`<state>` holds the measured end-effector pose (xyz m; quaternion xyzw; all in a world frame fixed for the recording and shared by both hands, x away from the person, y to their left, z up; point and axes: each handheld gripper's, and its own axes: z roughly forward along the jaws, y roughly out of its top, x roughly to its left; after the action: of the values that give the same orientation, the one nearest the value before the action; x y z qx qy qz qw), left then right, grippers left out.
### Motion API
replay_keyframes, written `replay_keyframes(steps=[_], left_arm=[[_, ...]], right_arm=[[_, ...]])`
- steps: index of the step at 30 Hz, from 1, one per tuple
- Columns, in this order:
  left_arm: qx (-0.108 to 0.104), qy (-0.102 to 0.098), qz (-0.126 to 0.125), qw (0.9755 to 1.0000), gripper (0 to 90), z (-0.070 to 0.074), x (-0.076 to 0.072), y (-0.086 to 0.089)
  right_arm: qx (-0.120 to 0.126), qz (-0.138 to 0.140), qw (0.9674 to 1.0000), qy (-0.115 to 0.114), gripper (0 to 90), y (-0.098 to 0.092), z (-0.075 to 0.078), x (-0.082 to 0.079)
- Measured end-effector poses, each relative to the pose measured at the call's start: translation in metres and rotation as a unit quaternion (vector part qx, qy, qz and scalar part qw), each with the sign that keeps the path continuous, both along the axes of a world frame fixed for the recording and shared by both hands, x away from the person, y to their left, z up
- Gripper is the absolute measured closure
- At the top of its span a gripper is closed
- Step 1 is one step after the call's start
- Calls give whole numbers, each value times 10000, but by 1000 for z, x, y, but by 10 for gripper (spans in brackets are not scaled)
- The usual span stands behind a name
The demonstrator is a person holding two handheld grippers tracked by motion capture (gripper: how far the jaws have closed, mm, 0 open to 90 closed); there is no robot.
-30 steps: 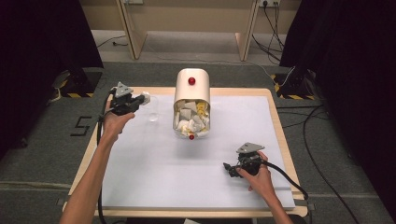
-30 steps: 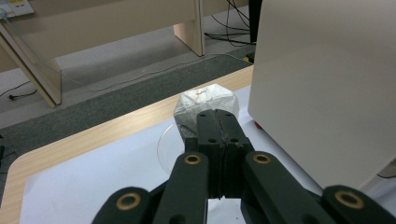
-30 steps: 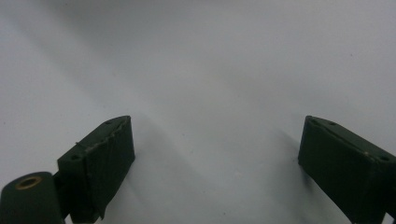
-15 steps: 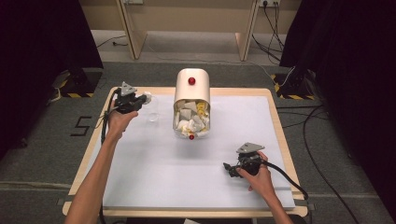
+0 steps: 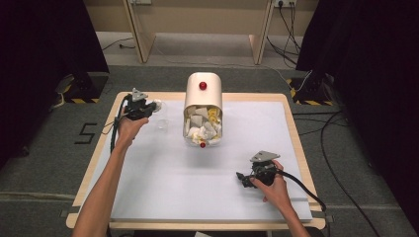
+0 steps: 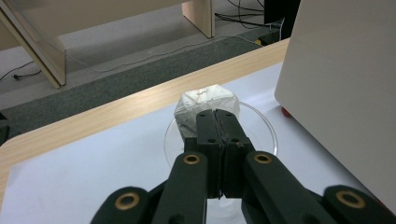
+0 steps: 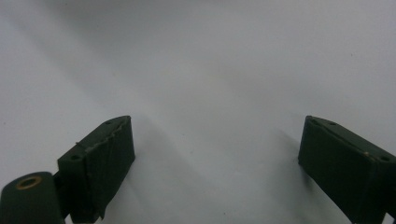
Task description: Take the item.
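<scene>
The left gripper (image 6: 215,122) is clenched on a crumpled paper wad (image 6: 205,103), holding it over a clear dish (image 6: 266,135) near the table's (image 5: 148,197) far left corner, likely to drop it there. The right gripper (image 5: 243,178) rests released near the front right, waiting.

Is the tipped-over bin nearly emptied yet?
Not nearly. One paper ball sits over the clear dish, with the left gripper shut right by it. The right gripper waits open. The bin is still stuffed with paper.
</scene>
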<state>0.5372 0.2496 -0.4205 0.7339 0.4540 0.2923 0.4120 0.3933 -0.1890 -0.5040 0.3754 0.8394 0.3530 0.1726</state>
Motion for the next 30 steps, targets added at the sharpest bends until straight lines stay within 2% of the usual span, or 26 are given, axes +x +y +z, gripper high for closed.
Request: replay_keyframes(steps=[6,10,16,18,19,21,27,29,30], left_arm=[[-7,26,-4,10000,864,-2,2,-3],[-74,36,46,10000,811,-2,2,-2],[-165,-54,38,9998,734,4,-2,0],[-182,-47,49,9998,651,5,-3,0],[-239,-14,84,9997,651,6,-3,1],[-341,105,111,9993,527,7,-5,3],[-305,333,67,9990,347,8,-7,4],[-364,395,79,9985,305,8,-9,6],[-446,464,177,9978,249,7,-12,7]], right_arm=[[-8,2,10000,-8,110,0,0,0],[1,0,10000,3,110,0,0,0],[-6,6,10000,-5,110,0,0,0],[-3,6,10000,-4,110,0,0,0],[1,3,10000,2,110,0,0,0],[-5,5,10000,-6,110,0,0,0],[-6,8,10000,-7,110,0,0,0],[-4,7,10000,-4,110,0,0,0],[-4,4,10000,-4,110,0,0,0]])
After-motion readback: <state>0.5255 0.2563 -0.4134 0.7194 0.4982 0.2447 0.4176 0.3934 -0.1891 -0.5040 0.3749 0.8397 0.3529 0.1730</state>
